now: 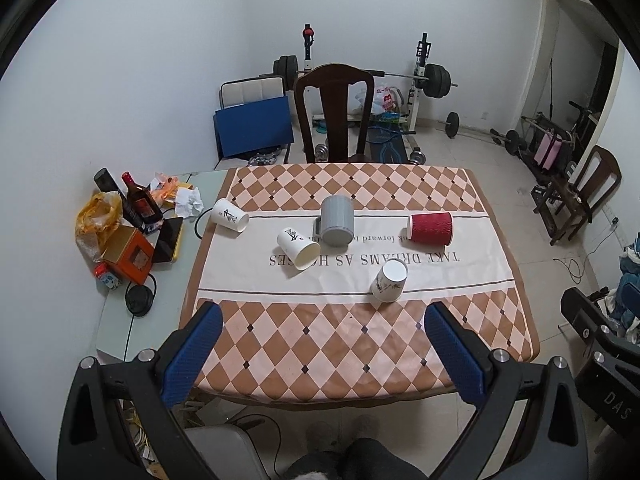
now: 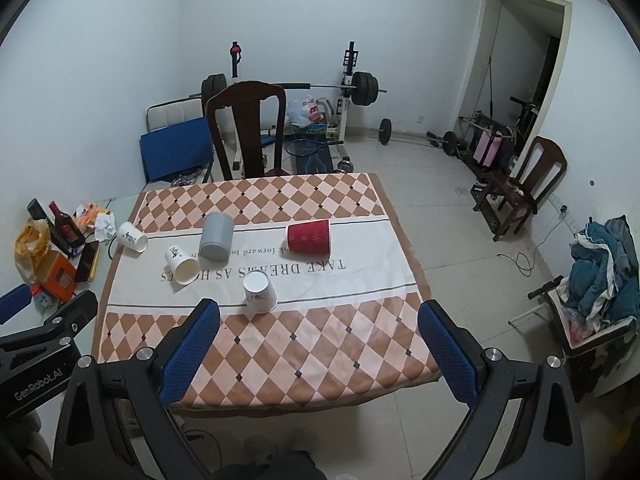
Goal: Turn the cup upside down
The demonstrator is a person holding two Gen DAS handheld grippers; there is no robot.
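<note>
Five cups sit on the checkered tablecloth (image 1: 352, 344) in the middle of both views. Nearest the lower edge, a white paper cup with a floral print (image 1: 389, 281) stands upside down, base up, on the cloth's white band just right of centre in the left wrist view. Toward the left of the frame, a white cup with dark lettering (image 1: 298, 249) lies on its side with its mouth facing the camera, and a second white lettered cup (image 1: 230, 215) lies on its side farther up and left, at the cloth's edge. A grey mug (image 1: 337, 220) lies tipped near the centre, its handle on its left, and a red ribbed paper cup (image 1: 430, 229) lies on its side to the right, well apart from the others. The left gripper (image 1: 323, 354) fills the lower part of its frame with blue-padded fingers (image 1: 192, 354) spread wide and nothing between them. The right gripper (image 2: 319, 354) hangs likewise at the bottom of its own view, jaws wide apart and empty. A dark bottle (image 1: 140, 202) and an orange box (image 1: 129, 255) crowd the left side of the frame.
</note>
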